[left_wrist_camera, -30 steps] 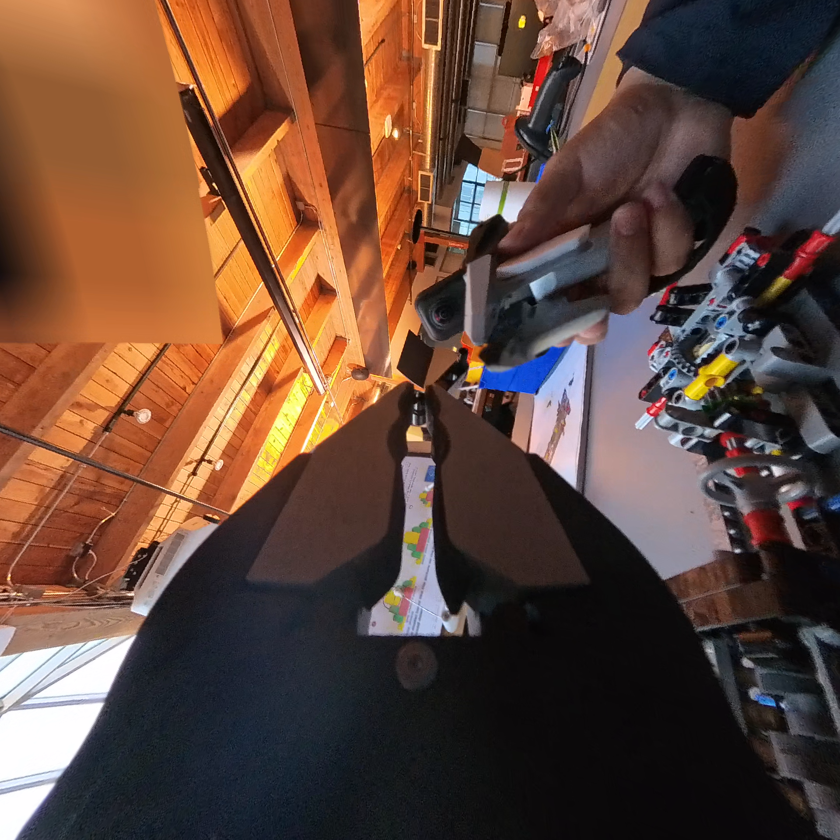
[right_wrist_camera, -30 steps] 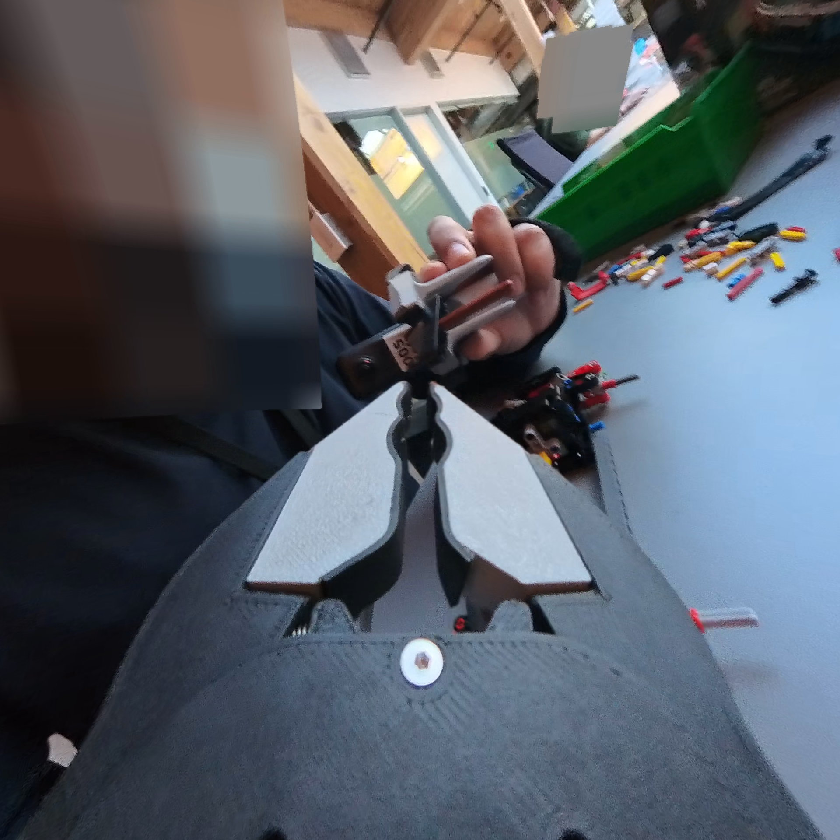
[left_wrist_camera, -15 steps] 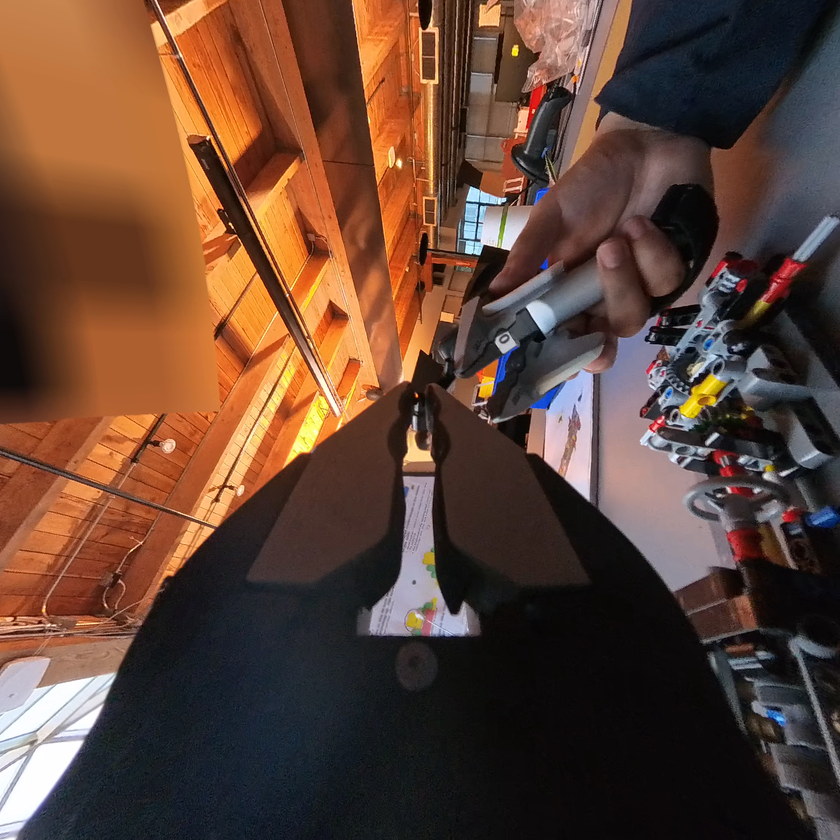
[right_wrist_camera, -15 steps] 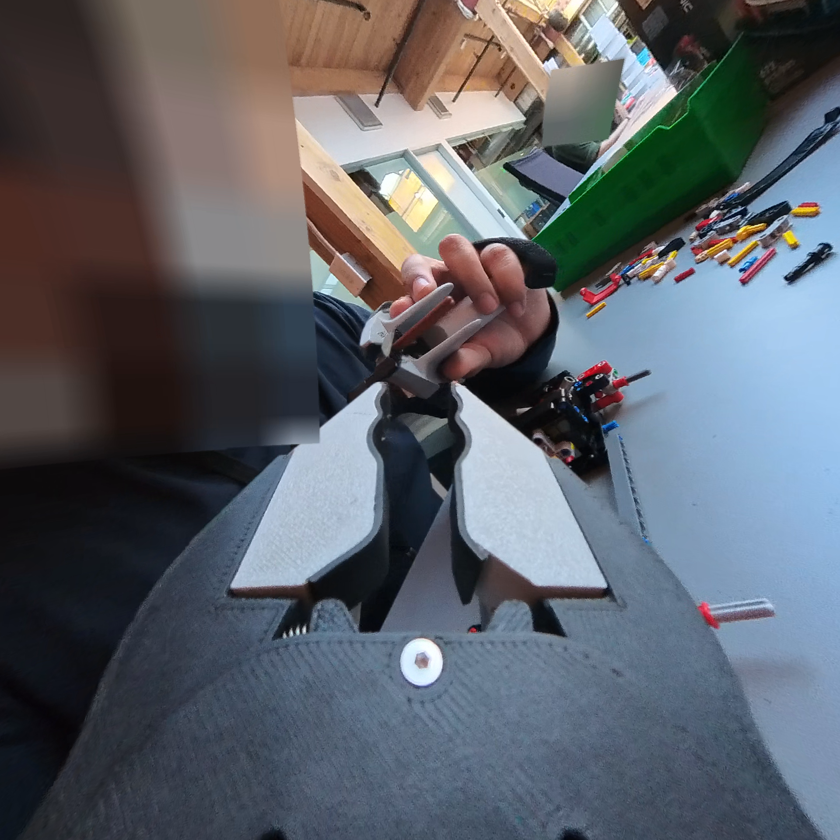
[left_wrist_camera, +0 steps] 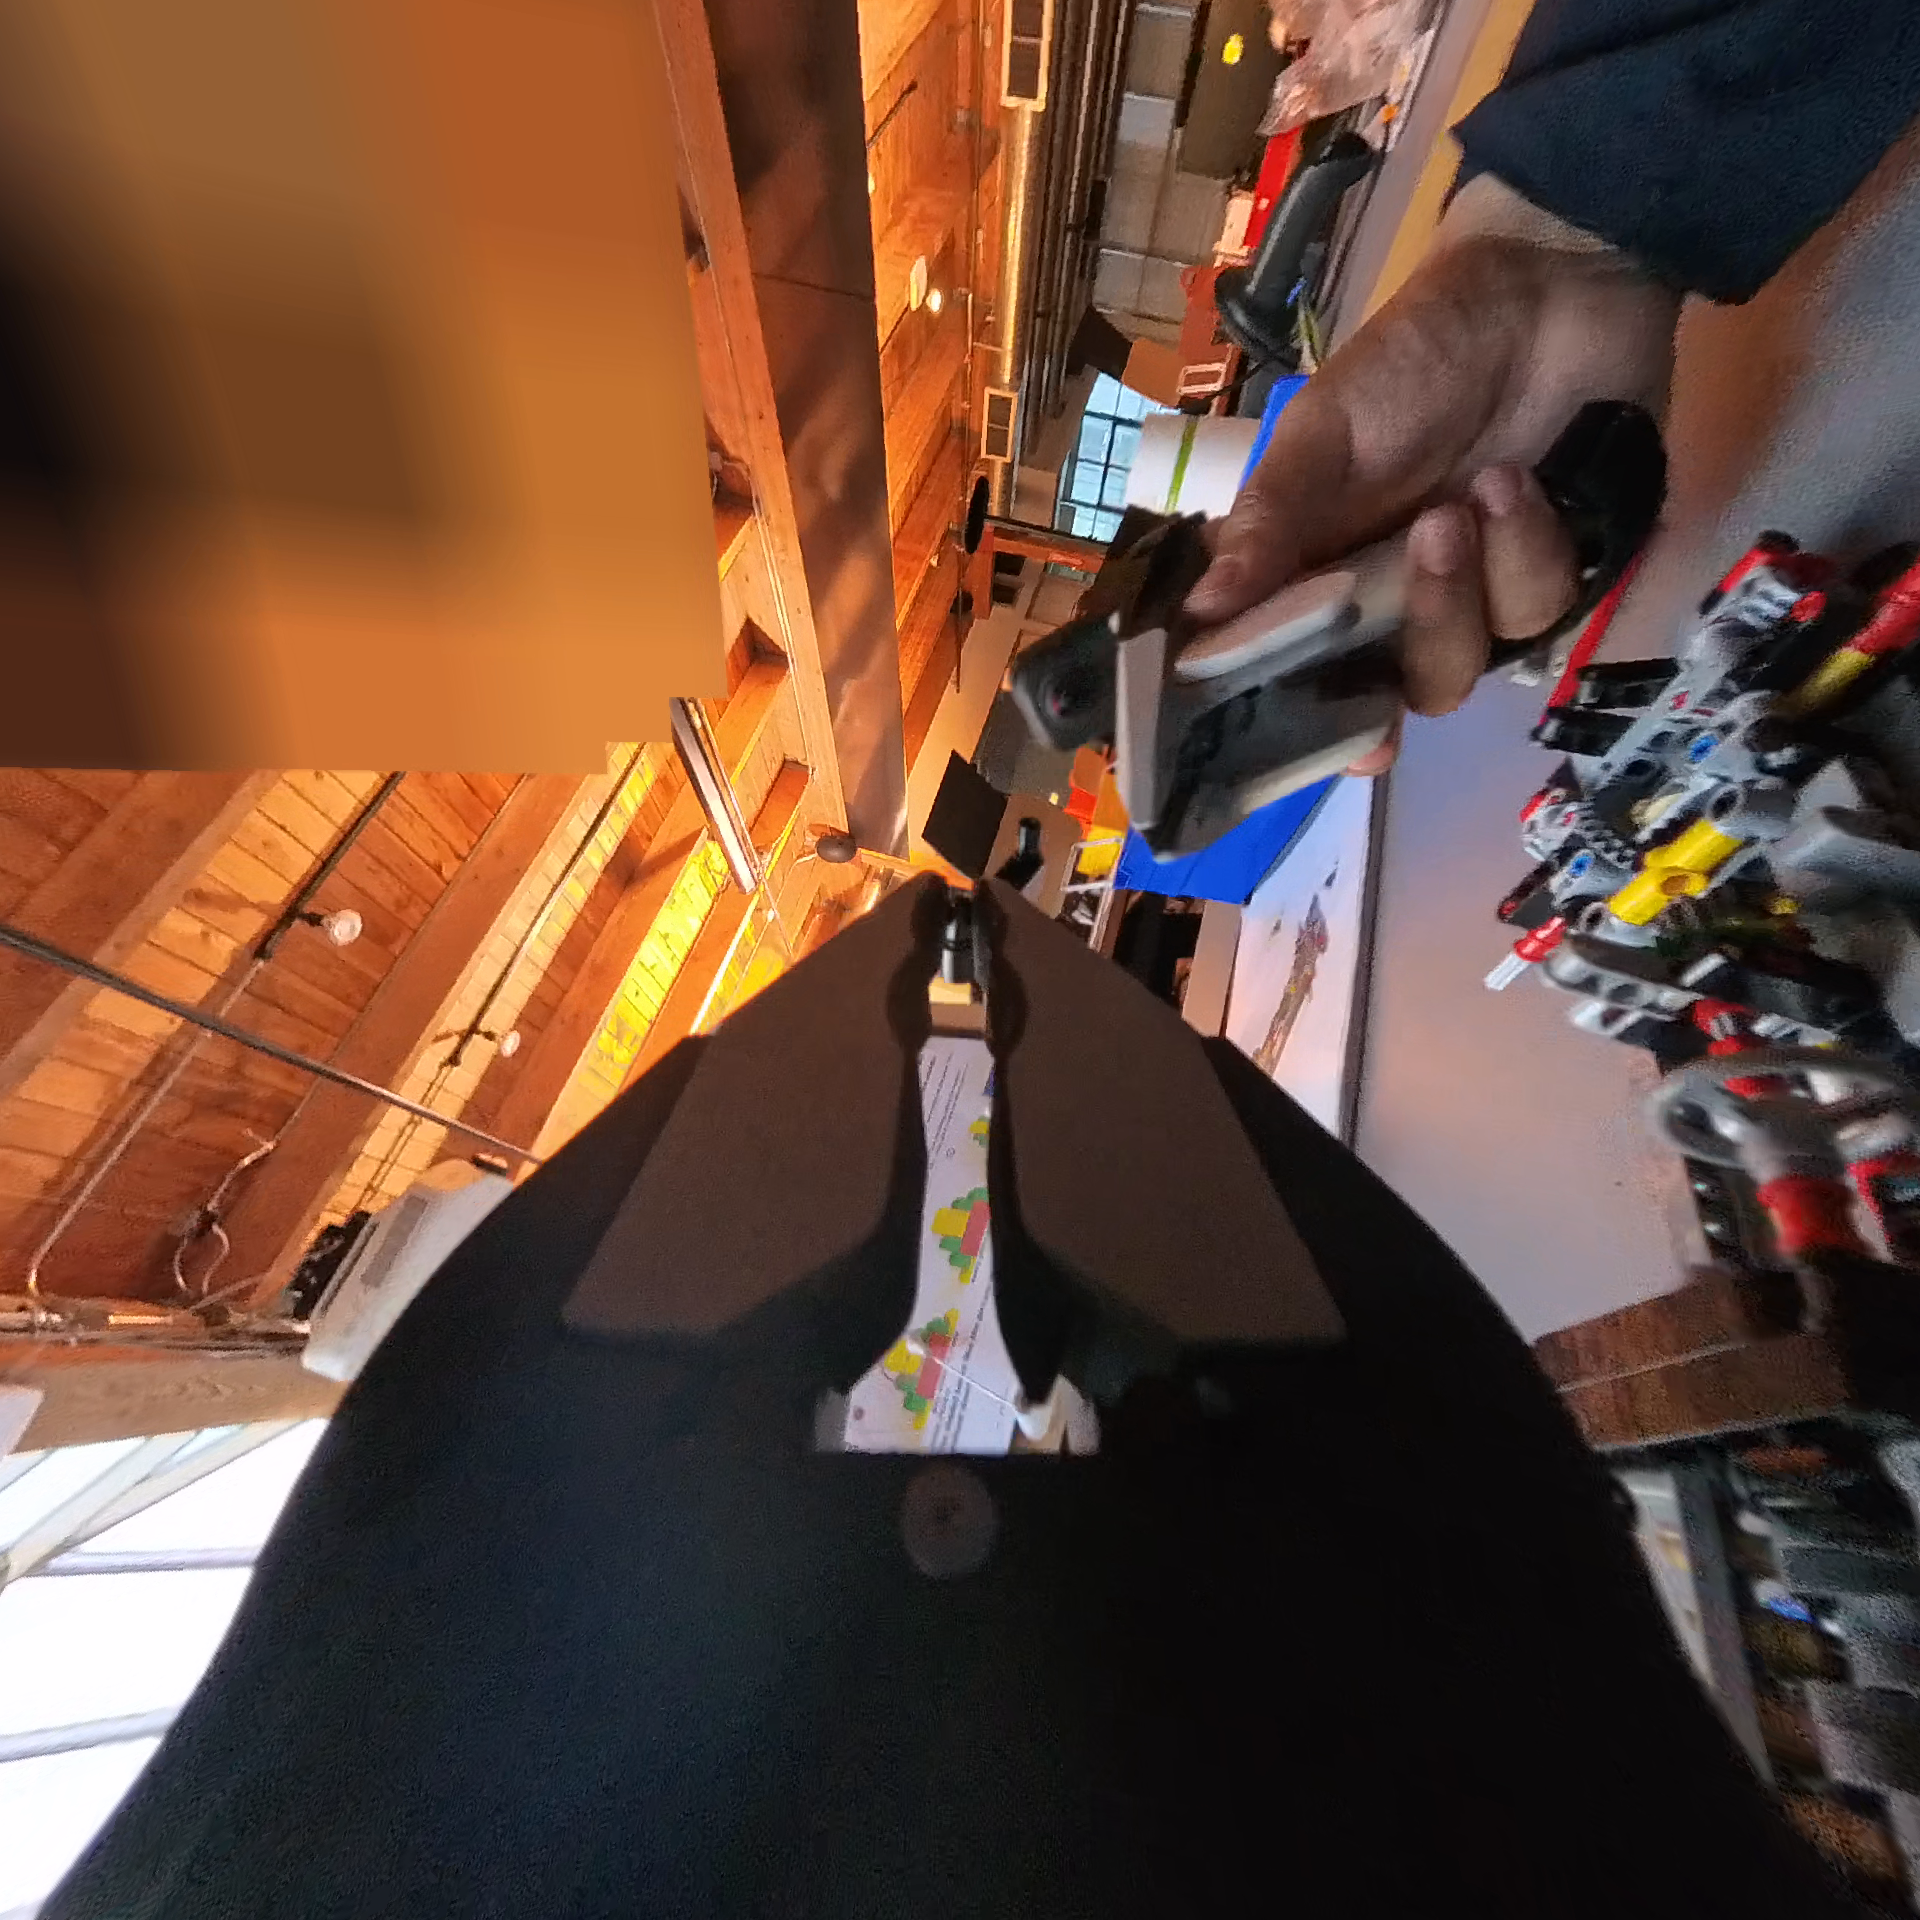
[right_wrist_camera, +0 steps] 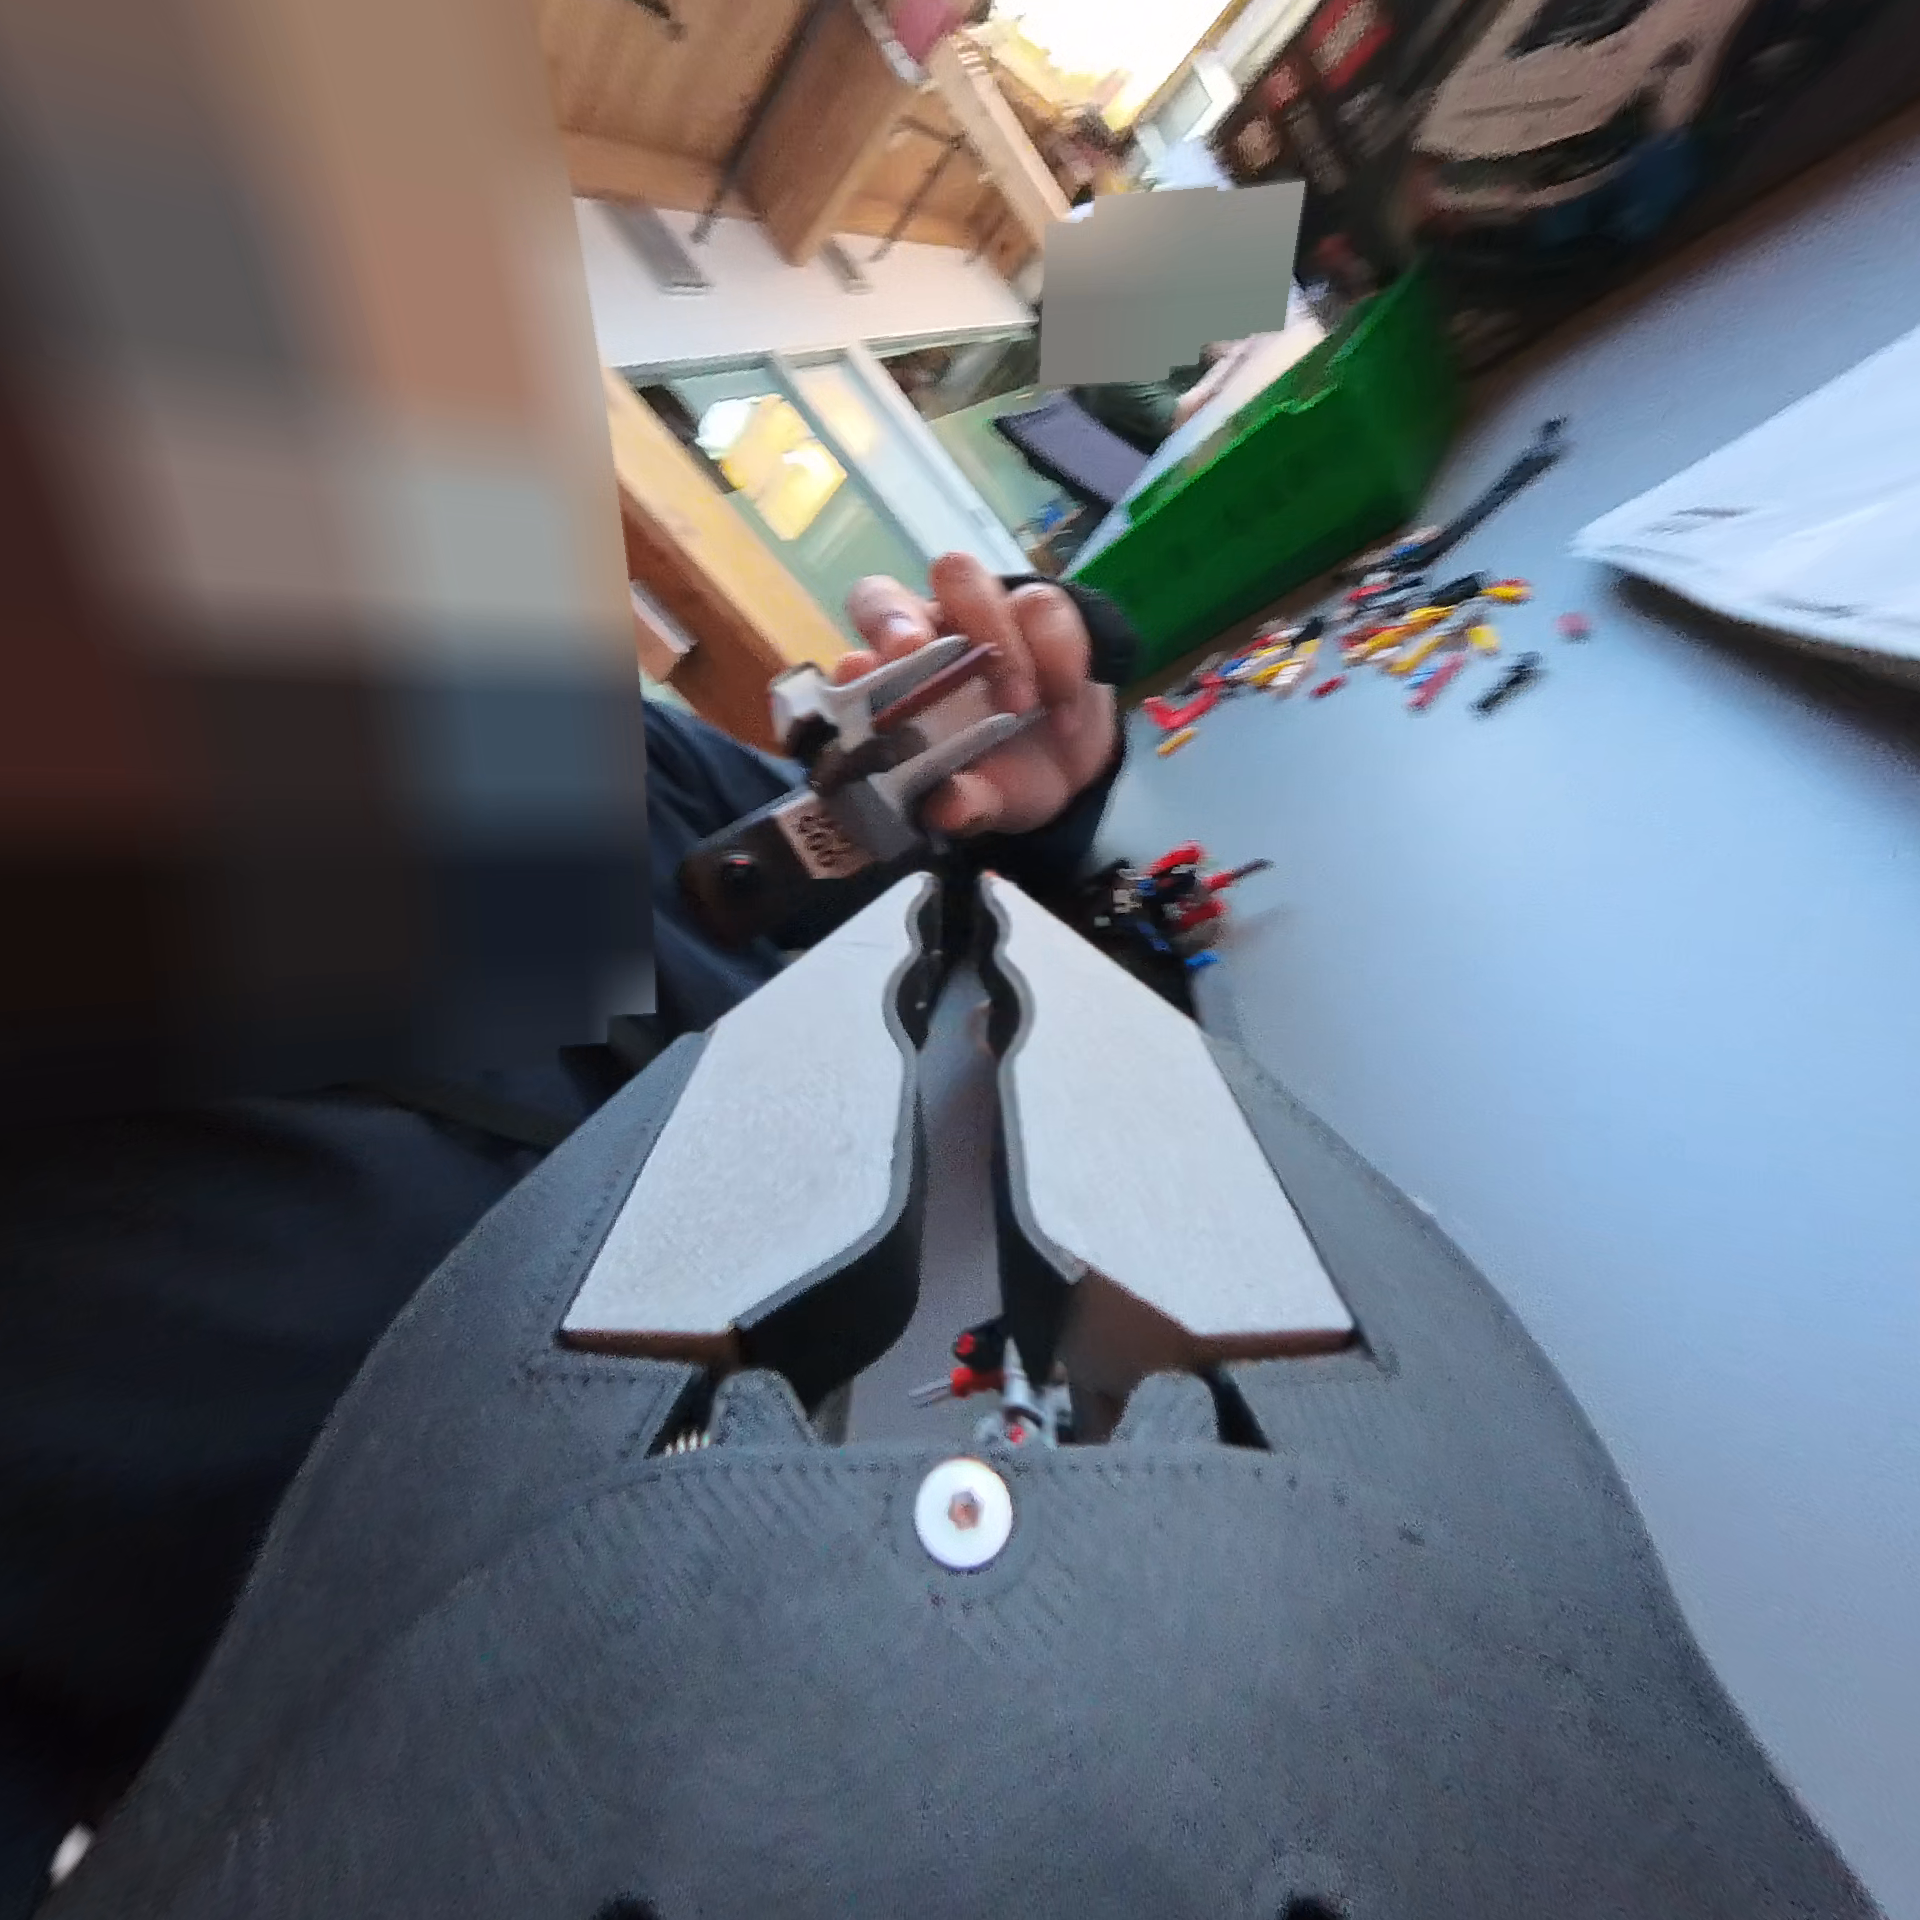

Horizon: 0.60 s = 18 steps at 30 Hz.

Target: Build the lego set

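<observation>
My two grippers meet tip to tip in the air above the grey table [right_wrist_camera: 1558,987]. My left gripper [left_wrist_camera: 956,904] is shut, with a small dark piece [left_wrist_camera: 954,943] pinched at its tips. My right gripper [right_wrist_camera: 958,894] is shut on a thin black piece [right_wrist_camera: 948,935] that runs down between its pads. The right gripper also shows in the left wrist view [left_wrist_camera: 1195,707], held by a hand. The left gripper shows in the right wrist view [right_wrist_camera: 831,821], also in a hand. The part-built Lego model [left_wrist_camera: 1714,831] lies on the table and shows in the right wrist view too [right_wrist_camera: 1153,904].
Several loose Lego parts [right_wrist_camera: 1382,644] lie scattered farther out, in front of a green bin [right_wrist_camera: 1268,520]. An instruction booklet [left_wrist_camera: 1309,935] lies on the table; a white sheet [right_wrist_camera: 1787,551] lies at the right. A person's dark sleeve [left_wrist_camera: 1714,135] is close by. The gap from one gripper's tips to the other's is roughly 7 centimeters.
My right gripper opened wide half a second ago and has shut again on the thin black piece. My left gripper stayed shut. Both hands shifted a little.
</observation>
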Each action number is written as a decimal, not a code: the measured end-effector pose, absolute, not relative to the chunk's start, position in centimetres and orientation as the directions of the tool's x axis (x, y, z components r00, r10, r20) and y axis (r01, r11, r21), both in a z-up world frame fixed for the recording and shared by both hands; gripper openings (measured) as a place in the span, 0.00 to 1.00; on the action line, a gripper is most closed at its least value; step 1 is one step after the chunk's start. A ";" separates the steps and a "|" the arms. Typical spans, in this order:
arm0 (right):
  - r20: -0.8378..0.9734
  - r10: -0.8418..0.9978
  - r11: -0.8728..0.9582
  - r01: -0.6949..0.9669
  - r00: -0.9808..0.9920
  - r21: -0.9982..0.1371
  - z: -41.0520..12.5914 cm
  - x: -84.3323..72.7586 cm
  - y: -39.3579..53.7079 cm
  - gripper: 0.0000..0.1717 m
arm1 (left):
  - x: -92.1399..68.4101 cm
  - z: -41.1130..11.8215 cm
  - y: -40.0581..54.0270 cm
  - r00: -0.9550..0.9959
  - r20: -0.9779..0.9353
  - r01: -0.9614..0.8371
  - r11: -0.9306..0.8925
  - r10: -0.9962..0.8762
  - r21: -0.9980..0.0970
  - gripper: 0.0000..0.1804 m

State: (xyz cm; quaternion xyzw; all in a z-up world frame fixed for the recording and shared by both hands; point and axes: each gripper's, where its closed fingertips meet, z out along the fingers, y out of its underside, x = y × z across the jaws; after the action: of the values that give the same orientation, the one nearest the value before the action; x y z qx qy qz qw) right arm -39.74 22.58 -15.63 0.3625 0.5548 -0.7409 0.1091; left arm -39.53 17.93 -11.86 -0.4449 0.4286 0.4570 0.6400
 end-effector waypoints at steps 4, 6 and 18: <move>-0.657 0.286 -0.392 0.541 -0.697 -0.744 -15.0 -40.0 24.6 0.11 | -39.6 -11.7 17.9 0.224 -0.953 -0.964 0.191 0.206 -0.185 0.00; -0.652 0.274 -0.381 0.543 -0.707 -0.749 -14.7 -39.7 24.2 0.14 | -38.9 -12.1 17.9 0.207 -0.959 -0.965 0.204 0.195 -0.166 0.01; -0.689 0.050 -0.230 0.663 -0.723 -0.712 -15.3 -37.0 18.6 0.02 | -36.1 -13.1 17.3 0.141 -0.978 -0.955 0.283 0.156 -0.092 0.00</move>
State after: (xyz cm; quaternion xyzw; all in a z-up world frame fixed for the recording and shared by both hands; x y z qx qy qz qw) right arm -36.96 18.61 -15.28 0.3058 0.5831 -0.7221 0.2122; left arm -36.08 17.32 -13.11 -0.4090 0.4882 0.4374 0.6349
